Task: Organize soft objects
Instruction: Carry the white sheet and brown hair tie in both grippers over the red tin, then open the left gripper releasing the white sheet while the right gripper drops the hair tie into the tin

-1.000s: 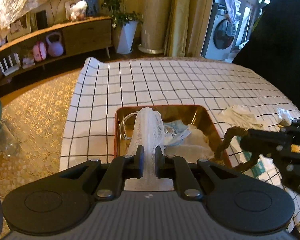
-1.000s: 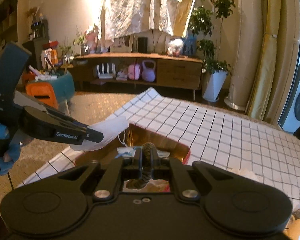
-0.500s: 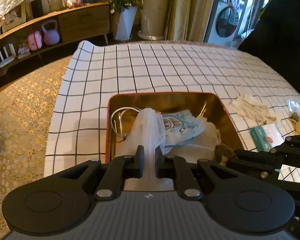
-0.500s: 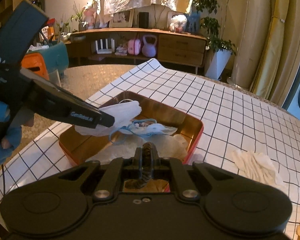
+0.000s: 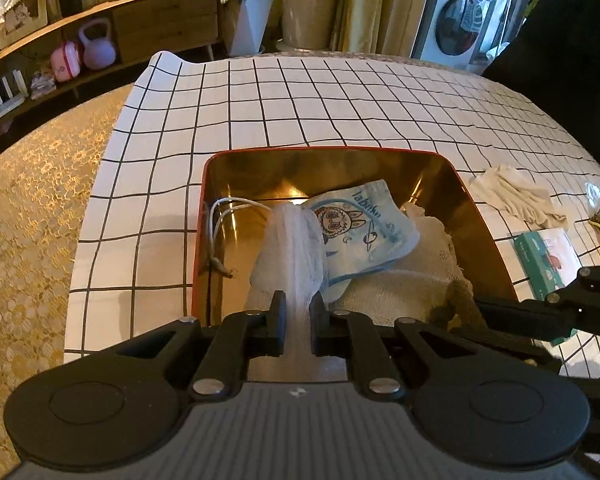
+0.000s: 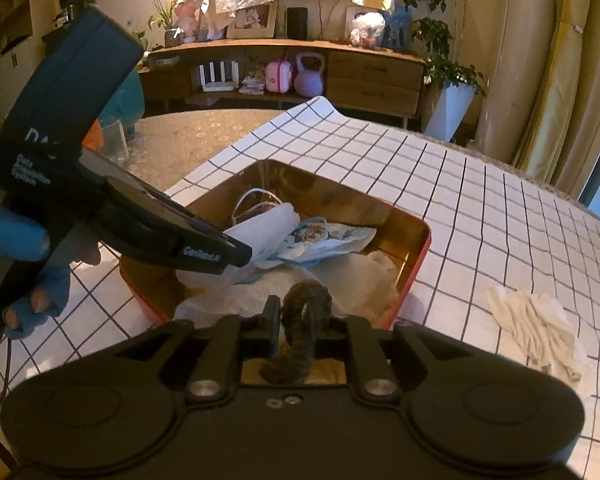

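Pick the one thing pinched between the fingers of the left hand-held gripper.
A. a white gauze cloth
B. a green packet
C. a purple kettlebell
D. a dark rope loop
A: the left hand-held gripper is shut on the white gauze cloth, which hangs over the red tin; the rope loop sits in the right hand-held gripper, whose jaws are opening.
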Action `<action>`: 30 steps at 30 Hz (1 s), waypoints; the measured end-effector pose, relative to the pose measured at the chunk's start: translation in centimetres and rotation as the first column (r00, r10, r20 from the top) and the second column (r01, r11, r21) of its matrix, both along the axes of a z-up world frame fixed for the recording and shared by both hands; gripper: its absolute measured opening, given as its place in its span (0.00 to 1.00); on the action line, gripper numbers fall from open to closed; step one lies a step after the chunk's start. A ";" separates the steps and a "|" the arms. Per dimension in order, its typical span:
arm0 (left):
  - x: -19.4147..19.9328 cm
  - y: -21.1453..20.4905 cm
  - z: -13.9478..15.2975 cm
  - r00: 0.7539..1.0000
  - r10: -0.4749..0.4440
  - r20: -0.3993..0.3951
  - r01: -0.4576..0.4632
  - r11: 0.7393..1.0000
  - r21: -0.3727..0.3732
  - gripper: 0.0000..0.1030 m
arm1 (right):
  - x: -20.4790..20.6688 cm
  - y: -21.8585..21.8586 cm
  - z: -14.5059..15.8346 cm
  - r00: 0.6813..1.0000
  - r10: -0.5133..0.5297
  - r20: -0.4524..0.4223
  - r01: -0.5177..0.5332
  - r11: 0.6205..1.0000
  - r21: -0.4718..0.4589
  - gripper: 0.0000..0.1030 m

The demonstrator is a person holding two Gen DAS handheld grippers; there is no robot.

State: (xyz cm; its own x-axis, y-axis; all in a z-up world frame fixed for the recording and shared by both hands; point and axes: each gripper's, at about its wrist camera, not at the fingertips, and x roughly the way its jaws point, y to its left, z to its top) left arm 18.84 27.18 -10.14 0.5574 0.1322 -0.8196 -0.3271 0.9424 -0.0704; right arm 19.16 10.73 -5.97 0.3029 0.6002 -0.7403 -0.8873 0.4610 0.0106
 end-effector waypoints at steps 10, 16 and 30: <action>-0.2 -0.3 -0.1 1.000 0.011 -0.005 -0.011 1.000 -0.003 0.14 | -0.3 -0.2 -0.2 0.999 -0.009 -0.031 0.009 1.000 -0.003 0.24; -0.4 -0.6 0.2 1.000 0.015 -0.001 -0.015 1.000 0.013 0.15 | -0.7 -0.9 0.7 1.000 -0.013 -0.027 0.013 1.000 0.010 0.36; -2.6 -2.3 3.2 0.997 0.021 0.071 -0.024 0.999 0.043 0.65 | -1.4 -3.7 3.3 0.999 -0.011 -0.036 0.014 0.997 0.077 0.58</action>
